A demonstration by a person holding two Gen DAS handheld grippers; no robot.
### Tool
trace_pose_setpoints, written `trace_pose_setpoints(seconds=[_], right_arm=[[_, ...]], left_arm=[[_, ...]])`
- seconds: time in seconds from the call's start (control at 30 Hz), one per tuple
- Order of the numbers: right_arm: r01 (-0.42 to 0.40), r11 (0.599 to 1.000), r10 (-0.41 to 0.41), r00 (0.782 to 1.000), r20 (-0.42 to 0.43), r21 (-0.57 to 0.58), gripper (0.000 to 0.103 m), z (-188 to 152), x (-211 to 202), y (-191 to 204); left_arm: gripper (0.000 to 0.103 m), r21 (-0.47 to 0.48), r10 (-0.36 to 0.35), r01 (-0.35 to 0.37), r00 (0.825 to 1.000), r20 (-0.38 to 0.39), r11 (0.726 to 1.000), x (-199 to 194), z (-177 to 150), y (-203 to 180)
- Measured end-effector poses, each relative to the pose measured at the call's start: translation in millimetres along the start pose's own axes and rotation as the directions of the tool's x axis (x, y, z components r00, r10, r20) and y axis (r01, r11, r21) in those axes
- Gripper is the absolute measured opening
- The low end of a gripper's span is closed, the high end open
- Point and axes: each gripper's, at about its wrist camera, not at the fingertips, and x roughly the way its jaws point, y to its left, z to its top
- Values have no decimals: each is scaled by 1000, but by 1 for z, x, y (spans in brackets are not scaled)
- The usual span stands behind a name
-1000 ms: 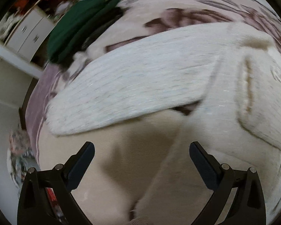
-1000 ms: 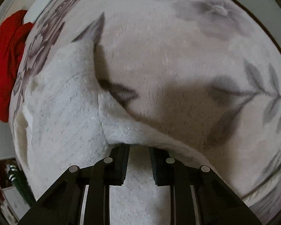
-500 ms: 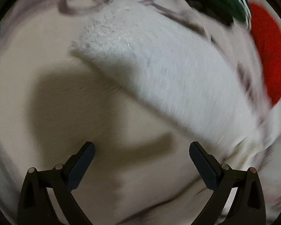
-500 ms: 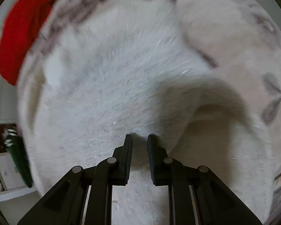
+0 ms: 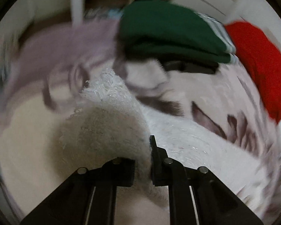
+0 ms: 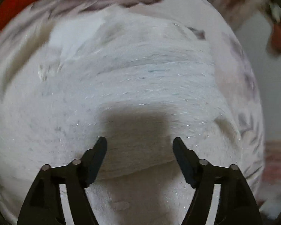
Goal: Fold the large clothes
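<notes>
The fuzzy white sweater (image 6: 140, 78) lies spread on a floral blanket (image 5: 224, 97) covering what looks like a bed. The left claw (image 5: 142, 161) is clenched on a fold of the sweater's fabric, most likely a sleeve end or side edge, which bulges up over its left finger. The right claw (image 6: 139, 150) is released, its fingers wide apart and hovering just above the garment's middle, gripping nothing.

In the right wrist view one layer of knit seems to lie across the body, with a thick folded edge just ahead of the fingers, so a first fold looks made. The fold in the left claw is not yet laid down, and the garment is far from a compact stack.

Beyond the sweater sit a folded green garment (image 5: 170, 31) and a red garment (image 5: 260, 60), probably finished or waiting pieces.
</notes>
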Motion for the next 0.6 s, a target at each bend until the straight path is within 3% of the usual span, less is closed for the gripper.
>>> trace_pose_setpoints(seconds=[0.13, 0.27, 0.37, 0.47, 0.6], right_arm=[[64, 995, -63, 998, 22, -76, 76, -11, 3, 30], [66, 995, -64, 998, 22, -80, 76, -6, 6, 46], [23, 998, -23, 1000, 6, -67, 76, 1, 9, 46], [-38, 998, 37, 999, -15, -49, 76, 14, 9, 43], [-122, 992, 122, 992, -35, 13, 76, 11, 5, 8]], left_arm=[[9, 185, 35, -53, 994, 99, 981, -32, -4, -32], [9, 347, 2, -64, 985, 175, 936, -67, -18, -71], [9, 475, -31, -76, 976, 215, 877, -91, -38, -110], [9, 582, -97, -45, 973, 211, 812, -115, -67, -155], [9, 714, -222, 77, 969, 111, 696, -148, -136, -225]])
